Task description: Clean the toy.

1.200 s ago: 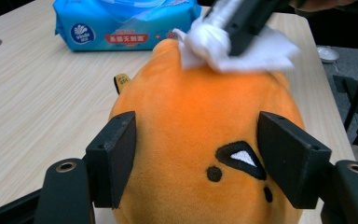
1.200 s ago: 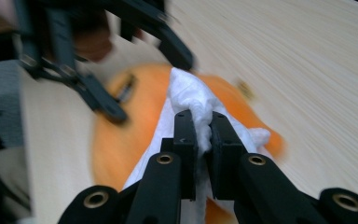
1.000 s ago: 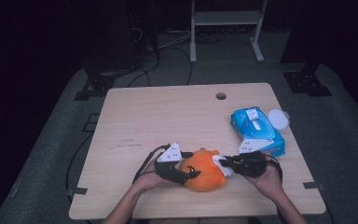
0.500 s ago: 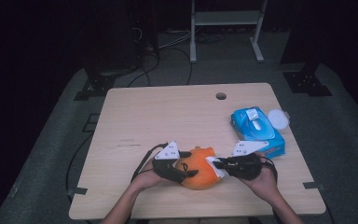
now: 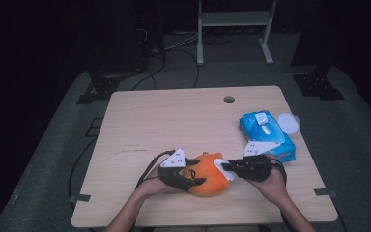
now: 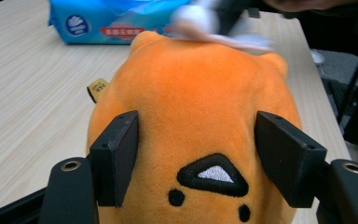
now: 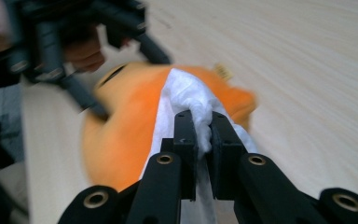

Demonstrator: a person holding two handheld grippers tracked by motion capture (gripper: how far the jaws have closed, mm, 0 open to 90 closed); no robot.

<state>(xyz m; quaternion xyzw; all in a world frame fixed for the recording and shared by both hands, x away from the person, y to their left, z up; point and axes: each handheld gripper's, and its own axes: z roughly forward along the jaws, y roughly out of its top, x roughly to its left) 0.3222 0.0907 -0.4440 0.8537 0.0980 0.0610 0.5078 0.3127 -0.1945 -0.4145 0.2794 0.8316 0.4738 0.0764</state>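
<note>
The left claw (image 5: 186,176) has just been closing, its jaws hugging the orange plush toy (image 5: 207,175) lying at the desk's (image 5: 174,121) near edge; the right claw (image 5: 229,167) is pinching a white wipe (image 7: 191,100) against the toy.

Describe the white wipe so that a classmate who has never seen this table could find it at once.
Start at the wooden table and find the orange plush toy near its front edge. The white wipe lies crumpled on it, pinched in the right claw, the only white cloth there.

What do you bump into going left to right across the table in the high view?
Left gripper → orange plush toy → white wipe → right gripper → blue pack of wipes
</note>
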